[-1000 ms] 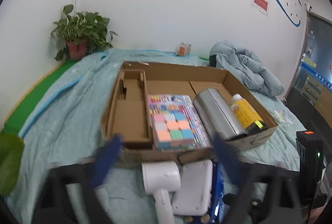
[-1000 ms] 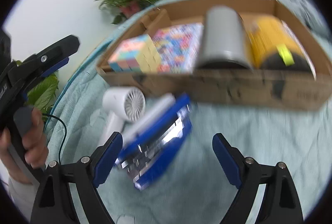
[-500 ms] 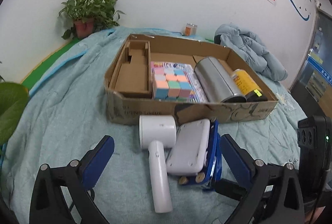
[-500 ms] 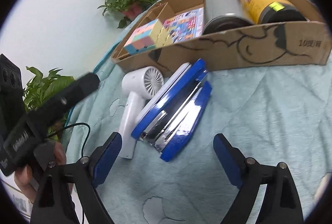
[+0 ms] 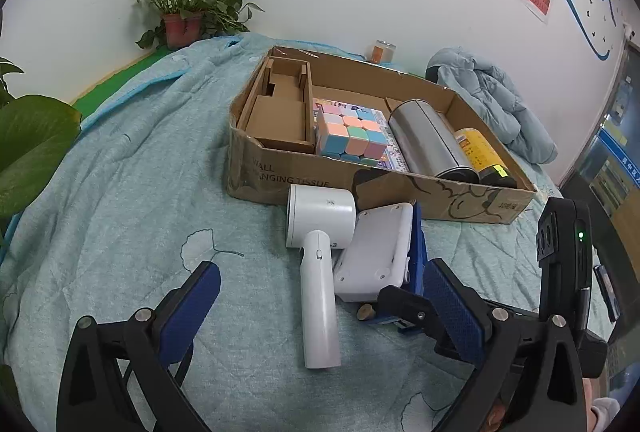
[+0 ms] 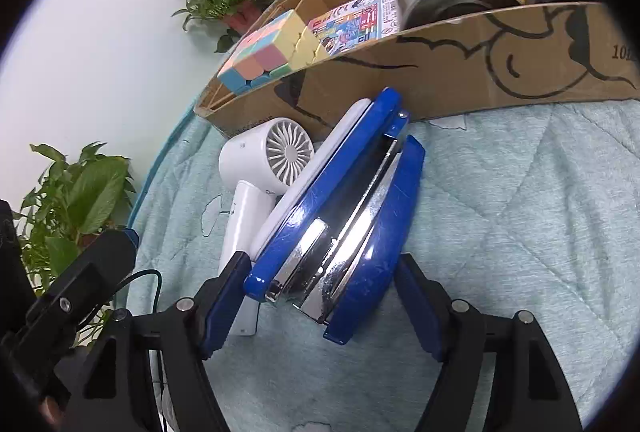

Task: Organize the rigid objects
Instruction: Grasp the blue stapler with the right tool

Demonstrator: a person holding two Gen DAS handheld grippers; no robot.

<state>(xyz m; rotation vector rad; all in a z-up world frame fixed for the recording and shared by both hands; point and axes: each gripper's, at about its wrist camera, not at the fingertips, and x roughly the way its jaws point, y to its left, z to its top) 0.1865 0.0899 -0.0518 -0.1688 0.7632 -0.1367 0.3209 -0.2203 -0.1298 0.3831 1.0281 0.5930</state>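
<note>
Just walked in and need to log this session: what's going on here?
A person with a handheld gripper in each hand is tidying items into a shallow cardboard box on a teal quilt. The right gripper has its open fingers around the big blue stapler, not yet clamped. The left gripper hovers open over the white hair dryer. A pastel puzzle cube, silver canister and yellow bottle already lie in the box.

Hair dryer [image 5: 318, 252] lies left of stapler [image 6: 340, 228], before box [image 5: 360, 187].
</note>
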